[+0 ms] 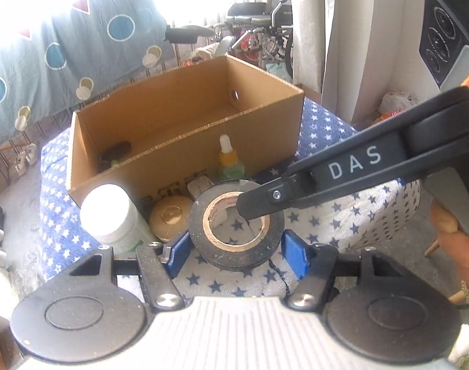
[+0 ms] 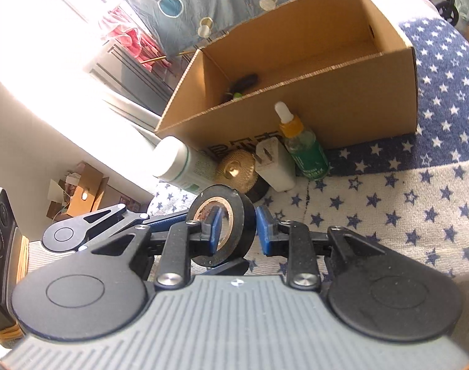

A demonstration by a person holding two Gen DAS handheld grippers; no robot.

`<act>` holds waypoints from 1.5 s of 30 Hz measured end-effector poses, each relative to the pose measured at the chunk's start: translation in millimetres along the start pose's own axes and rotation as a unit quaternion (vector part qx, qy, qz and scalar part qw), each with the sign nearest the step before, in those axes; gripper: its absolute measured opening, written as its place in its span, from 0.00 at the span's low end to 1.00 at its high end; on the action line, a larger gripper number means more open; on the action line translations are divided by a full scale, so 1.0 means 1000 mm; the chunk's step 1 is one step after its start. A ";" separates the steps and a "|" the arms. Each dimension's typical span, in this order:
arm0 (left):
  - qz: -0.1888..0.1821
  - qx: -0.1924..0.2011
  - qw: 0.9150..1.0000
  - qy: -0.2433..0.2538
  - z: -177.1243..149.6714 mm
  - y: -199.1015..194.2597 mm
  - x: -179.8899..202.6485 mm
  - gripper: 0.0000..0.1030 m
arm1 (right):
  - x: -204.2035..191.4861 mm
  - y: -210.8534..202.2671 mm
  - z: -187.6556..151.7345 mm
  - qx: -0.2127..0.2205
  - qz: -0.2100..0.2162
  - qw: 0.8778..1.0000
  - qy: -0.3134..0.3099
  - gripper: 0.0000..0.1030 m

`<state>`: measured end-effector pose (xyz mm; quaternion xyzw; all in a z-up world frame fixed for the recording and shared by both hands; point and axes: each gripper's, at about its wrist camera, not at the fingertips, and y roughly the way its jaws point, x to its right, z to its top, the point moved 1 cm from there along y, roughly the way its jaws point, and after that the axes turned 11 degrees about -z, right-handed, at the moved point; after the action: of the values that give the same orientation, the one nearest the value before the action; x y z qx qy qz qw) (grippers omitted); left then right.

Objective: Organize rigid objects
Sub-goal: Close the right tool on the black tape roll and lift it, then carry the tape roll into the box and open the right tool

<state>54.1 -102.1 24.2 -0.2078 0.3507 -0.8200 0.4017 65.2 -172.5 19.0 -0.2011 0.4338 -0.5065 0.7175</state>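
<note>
Over the star-patterned cloth point(image 1: 323, 135), near its front edge: I hold a roll of black tape point(image 1: 236, 231) with both grippers at once.
Tape roll: lifted clear of the cloth, just in front of the row of small things by the box; its cardboard core faces my left camera.
Left gripper point(image 1: 236, 248): my blue pads sit on either side of the roll's outer rim, left pad touching it, right pad point(image 1: 293, 252) so near that I cannot tell whether it presses; I read it as clamped on the roll.
Right gripper point(image 2: 239, 229): one blue finger point(image 2: 214, 226) is pushed through the roll's hole, the other point(image 2: 265, 231) is outside, and the roll's wall is pinched between them.
Right gripper from the left camera: its black tip dips into the core from the right.
Cardboard box point(image 1: 203, 166): open-topped, on the cloth's far side, a dark thing point(image 1: 115, 154) lying in its left corner; I cannot tell what it is.
White bottle point(image 1: 111, 215): on its side near the box's front left corner.
Gold round thing point(image 1: 169, 215): just right of the white bottle.
White plug adapter point(image 2: 276, 166): just beside the gold thing.
Green dropper bottle point(image 2: 305, 151): upright, against the box's front wall.
Hand point(image 1: 459, 240): at the right edge, around the right gripper's handle.
</note>
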 end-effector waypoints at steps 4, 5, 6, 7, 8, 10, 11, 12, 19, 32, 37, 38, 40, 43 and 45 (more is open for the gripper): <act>0.020 0.044 0.999 0.009 0.022 -0.031 -0.002 0.63 | -0.021 -0.020 0.022 0.034 0.009 0.999 -0.030 0.23; 0.027 0.053 0.998 0.011 0.026 -0.035 -0.004 0.63 | -0.026 -0.024 0.028 0.041 0.015 0.998 -0.033 0.23; 0.034 0.064 0.997 0.012 0.032 -0.040 -0.005 0.63 | -0.031 -0.028 0.034 0.049 0.019 0.998 -0.037 0.23; 0.040 0.071 0.997 0.012 0.035 -0.043 -0.008 0.64 | -0.035 -0.031 0.039 0.058 0.022 0.997 -0.043 0.23; 0.044 0.076 0.996 0.011 0.039 -0.048 -0.010 0.63 | -0.040 -0.034 0.044 0.065 0.025 0.996 -0.048 0.23; 0.049 0.085 0.995 0.008 0.046 -0.060 -0.011 0.64 | -0.048 -0.037 0.053 0.075 0.030 0.995 -0.054 0.23; 0.051 0.087 0.995 0.007 0.049 -0.061 -0.013 0.64 | -0.050 -0.038 0.057 0.078 0.032 0.995 -0.057 0.23; 0.053 0.089 0.995 0.005 0.053 -0.069 -0.014 0.63 | -0.052 -0.039 0.062 0.080 0.034 0.995 -0.058 0.23; 0.058 0.080 0.995 -0.001 0.082 -0.060 -0.042 0.64 | -0.066 -0.026 0.109 0.057 0.037 0.995 -0.078 0.23; 0.003 -0.052 0.996 -0.071 0.157 0.059 -0.146 0.63 | -0.036 0.091 0.236 -0.093 0.006 0.994 -0.055 0.25; 0.000 -0.123 0.989 -0.081 0.157 0.117 -0.178 0.63 | -0.016 0.168 0.241 -0.162 -0.016 0.986 -0.043 0.25; 0.000 -0.134 0.988 -0.080 0.156 0.127 -0.182 0.63 | -0.013 0.179 0.242 -0.173 -0.018 0.984 -0.040 0.25; 0.002 -0.154 0.985 -0.082 0.155 0.144 -0.189 0.63 | -0.005 0.208 0.243 -0.196 -0.023 0.980 -0.032 0.25; 0.006 -0.174 0.981 -0.083 0.152 0.162 -0.195 0.63 | 0.000 0.235 0.243 -0.212 -0.035 0.976 -0.032 0.25; 0.009 -0.184 0.979 -0.085 0.151 0.171 -0.198 0.64 | 0.001 0.248 0.240 -0.216 -0.044 0.975 -0.036 0.25</act>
<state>352.5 -78.2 -13.3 -0.3441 0.4621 -0.7170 0.3925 401.1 -108.9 -31.6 -0.3888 0.4977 -0.4241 0.6491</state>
